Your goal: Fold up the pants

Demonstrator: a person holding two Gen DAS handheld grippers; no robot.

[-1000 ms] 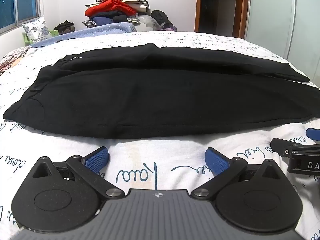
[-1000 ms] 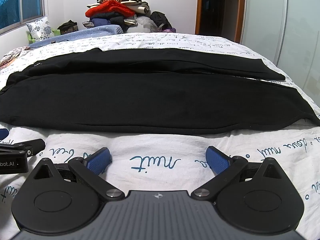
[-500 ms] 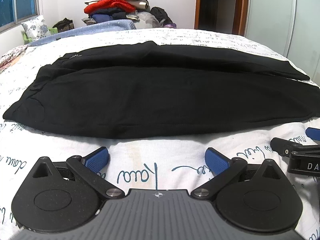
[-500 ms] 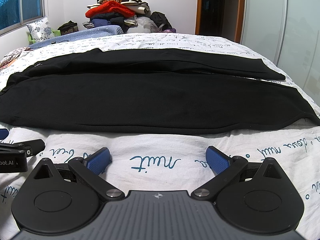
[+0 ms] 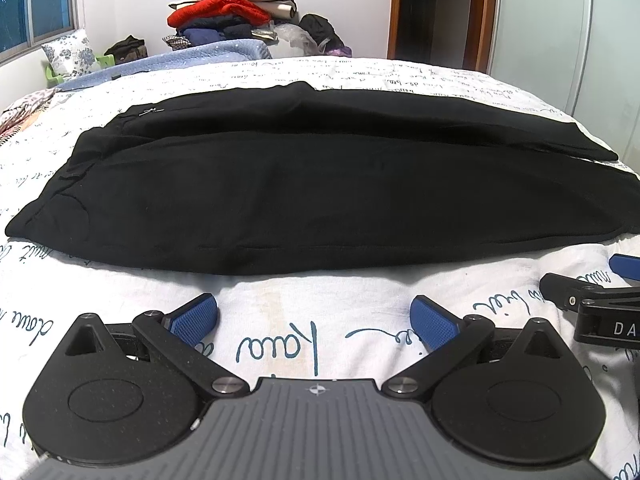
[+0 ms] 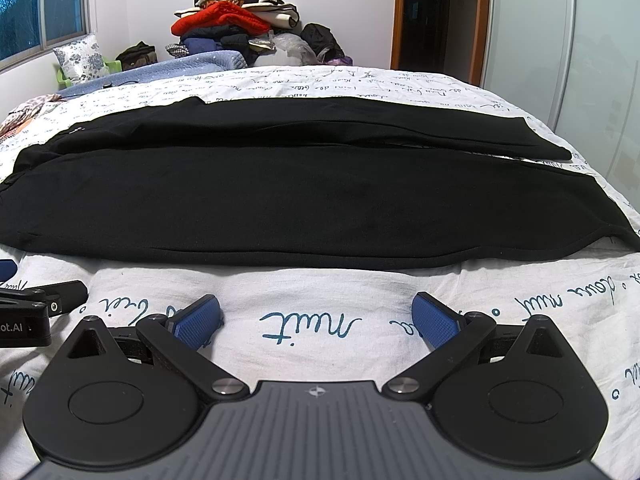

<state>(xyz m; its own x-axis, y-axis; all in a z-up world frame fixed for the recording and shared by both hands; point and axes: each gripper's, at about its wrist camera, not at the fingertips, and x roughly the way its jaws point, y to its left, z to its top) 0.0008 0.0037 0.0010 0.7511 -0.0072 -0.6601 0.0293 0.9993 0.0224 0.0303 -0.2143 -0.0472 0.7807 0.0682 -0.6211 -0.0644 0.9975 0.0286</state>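
Pants of plain black fabric (image 5: 320,200) lie spread across the white bedsheet printed with blue handwriting (image 5: 280,340), stretched sideways in front of me, waistband end toward my left and the leg ends toward my right. One leg lies nearer me and the other just behind it, the two touching along most of their length and parting a little at the right-hand ends (image 6: 552,160). My left gripper (image 5: 314,318) sits low over the sheet just short of the near hem, jaws spread wide with nothing between the blue ribbed pads (image 5: 192,318). My right gripper (image 6: 316,318) sits beside it, likewise short of the fabric, jaws spread wide and holding nothing. Each gripper shows at the edge of the other's view, near but apart. Beyond the pants, at the far end of the bed, a heap of mixed clothes topped with a red garment (image 6: 224,20) rises against the white wall.
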